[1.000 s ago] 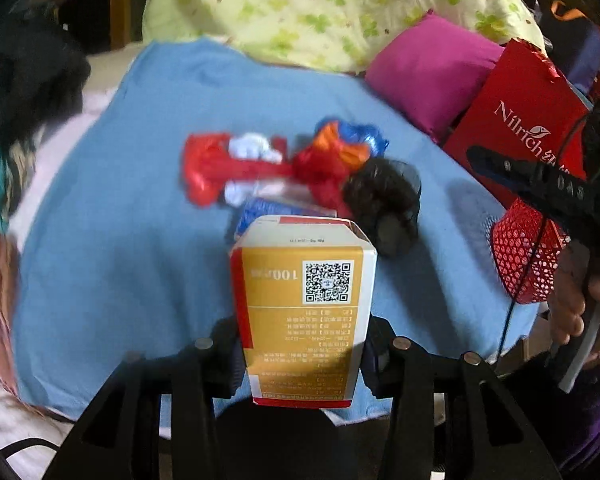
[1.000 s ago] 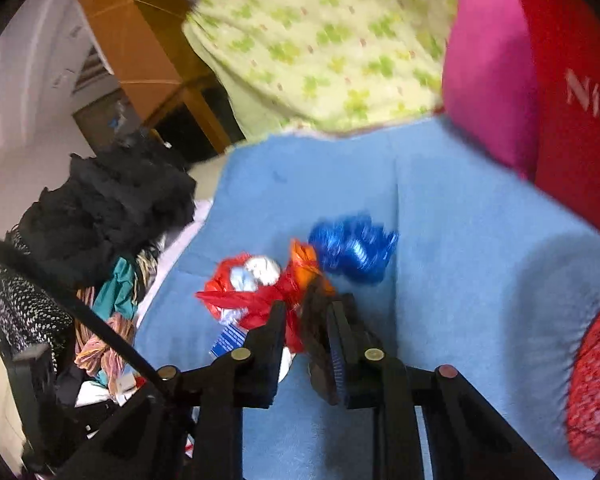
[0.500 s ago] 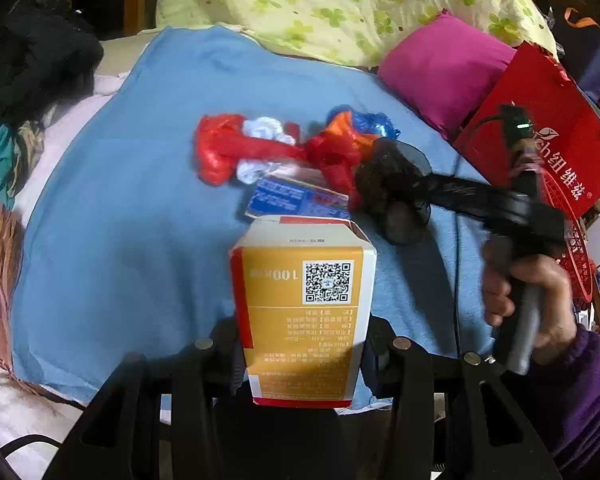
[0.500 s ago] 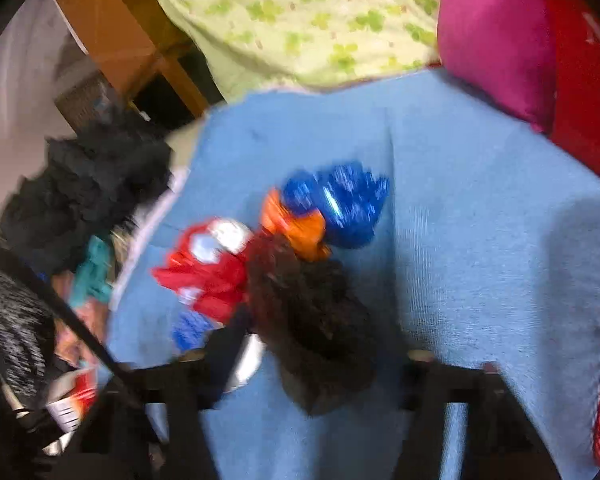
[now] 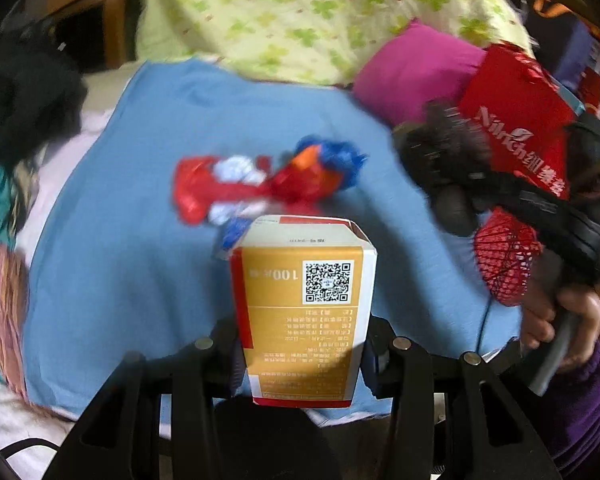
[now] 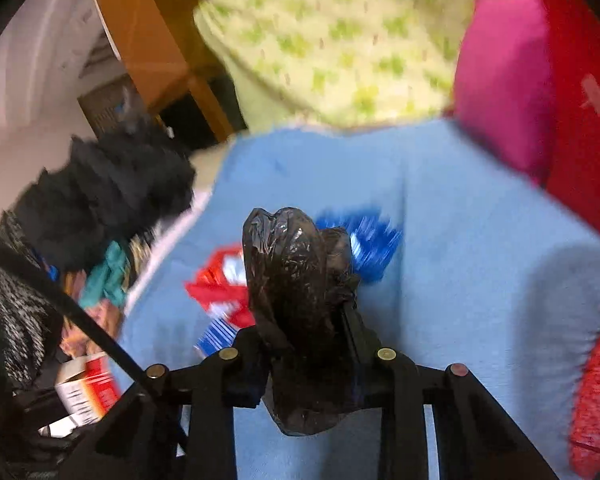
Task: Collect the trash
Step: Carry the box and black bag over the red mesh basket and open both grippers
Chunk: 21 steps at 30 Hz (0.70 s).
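While the left gripper (image 5: 302,354) clamps a carton (image 5: 303,308), the right gripper (image 6: 305,354) is closing on a black bag (image 6: 300,280).

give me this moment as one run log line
left gripper: holds orange carton | right gripper: fingers closing on black plastic bag | left on blue cloth: red and blue wrappers

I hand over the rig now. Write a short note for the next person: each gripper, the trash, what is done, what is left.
Left gripper: shut on the orange carton, held upright.
Right gripper: jaws closing on the crumpled black plastic bag, lifted off the blue blanket.
On the blanket: red wrapper, blue foil wrapper.
Done: carton and bag picked up.
Left: drop both, probably in the red mesh basket; collect the wrappers.
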Tool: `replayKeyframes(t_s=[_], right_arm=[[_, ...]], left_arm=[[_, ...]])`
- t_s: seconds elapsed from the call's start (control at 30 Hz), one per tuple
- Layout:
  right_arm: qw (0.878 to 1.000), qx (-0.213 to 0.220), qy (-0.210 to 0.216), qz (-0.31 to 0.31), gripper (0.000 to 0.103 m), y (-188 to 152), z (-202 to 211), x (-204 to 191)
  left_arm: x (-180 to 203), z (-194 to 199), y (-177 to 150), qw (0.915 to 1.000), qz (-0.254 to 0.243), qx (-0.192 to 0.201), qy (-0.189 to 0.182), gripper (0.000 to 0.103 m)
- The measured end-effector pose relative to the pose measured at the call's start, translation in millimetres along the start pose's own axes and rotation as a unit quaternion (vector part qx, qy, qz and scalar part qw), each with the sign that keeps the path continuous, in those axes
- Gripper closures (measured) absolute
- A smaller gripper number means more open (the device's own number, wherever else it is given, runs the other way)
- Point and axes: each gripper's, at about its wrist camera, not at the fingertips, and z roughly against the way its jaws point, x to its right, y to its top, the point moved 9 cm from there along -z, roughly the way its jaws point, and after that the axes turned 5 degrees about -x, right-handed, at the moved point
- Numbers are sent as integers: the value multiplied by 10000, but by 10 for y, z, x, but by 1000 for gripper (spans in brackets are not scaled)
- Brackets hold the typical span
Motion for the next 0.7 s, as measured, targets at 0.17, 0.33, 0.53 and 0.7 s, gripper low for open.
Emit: replayKeyframes(t_s=[0.17,0.33,0.53,0.7], right_arm=[[9902,1332,-371,-190,71,214,1062,240],[9556,2509,-1089,-1098,70,-31,1994,911],[9293,2701,-1354,-2127,70,-299,2306,1640],[9157,2734,-947,-2789,68,-432,2457,2001]], left_arm=[[712,46,338,9972,-612,173,-397,55],[1649,19,680,9864,-1299,407,-925,55],[2579,-90,983,9705,-1800,532,-1516,55],[2921,-238,1137,9637,-1805,493,-1906,55]])
